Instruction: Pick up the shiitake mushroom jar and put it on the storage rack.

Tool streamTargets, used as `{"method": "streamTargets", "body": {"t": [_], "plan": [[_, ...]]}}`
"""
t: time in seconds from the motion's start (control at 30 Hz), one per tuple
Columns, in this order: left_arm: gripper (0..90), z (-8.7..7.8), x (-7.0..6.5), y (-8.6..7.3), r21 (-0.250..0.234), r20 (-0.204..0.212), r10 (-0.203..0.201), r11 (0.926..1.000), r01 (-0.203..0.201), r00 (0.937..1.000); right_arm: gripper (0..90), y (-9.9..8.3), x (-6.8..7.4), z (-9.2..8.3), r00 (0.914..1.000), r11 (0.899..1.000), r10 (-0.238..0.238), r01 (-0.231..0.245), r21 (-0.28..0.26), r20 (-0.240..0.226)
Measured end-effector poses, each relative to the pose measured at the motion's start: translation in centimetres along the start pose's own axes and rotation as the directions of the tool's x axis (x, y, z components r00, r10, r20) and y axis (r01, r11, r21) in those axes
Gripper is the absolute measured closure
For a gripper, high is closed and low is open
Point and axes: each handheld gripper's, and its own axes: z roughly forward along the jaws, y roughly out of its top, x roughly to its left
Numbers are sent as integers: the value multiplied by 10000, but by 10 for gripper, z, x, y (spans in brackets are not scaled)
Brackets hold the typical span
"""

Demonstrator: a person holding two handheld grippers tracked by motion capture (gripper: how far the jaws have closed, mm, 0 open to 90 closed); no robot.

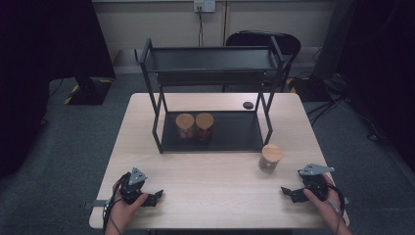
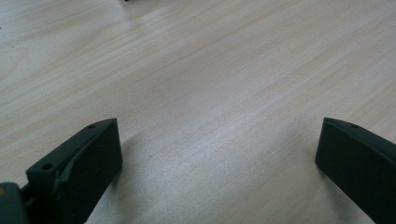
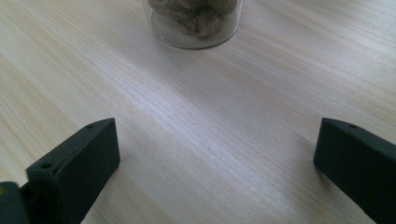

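A black two-tier rack (image 1: 151, 122) stands at the back of the wooden table (image 1: 205, 181). Two cork-lidded glass jars sit side by side on its bottom shelf: a pale-filled jar (image 1: 185, 126) and a red-filled jar (image 1: 204, 126). A third cork-lidded jar (image 1: 270, 157) (image 3: 194, 21) with brown contents stands on the table in front of the rack's right leg. My left gripper (image 1: 155, 197) (image 2: 217, 156) rests open near the front left edge, over bare wood. My right gripper (image 1: 288, 192) (image 3: 215, 156) rests open at the front right, below the third jar and apart from it.
A small dark round object (image 1: 248, 105) lies on the table behind the rack's right side. A black chair (image 1: 264, 40) stands beyond the table. The rack's top shelf (image 1: 210, 59) holds nothing visible. Open wood stretches between the two grippers.
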Motion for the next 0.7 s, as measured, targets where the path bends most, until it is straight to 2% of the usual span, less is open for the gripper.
{"method": "streamTargets", "body": {"t": [0.23, 0.7], "plan": [[2, 0, 0, 0, -1, 0, 1, 10000, -1, 10000, 14, 6, -1, 1, 9996, 9995, 296, -296, 63, -18], [1, 0, 0, 0, -1, 1, 0, 10000, 0, 10000, 14, 26, 5, 5, 9998, 9998, -199, 199, -34, -84]]}}
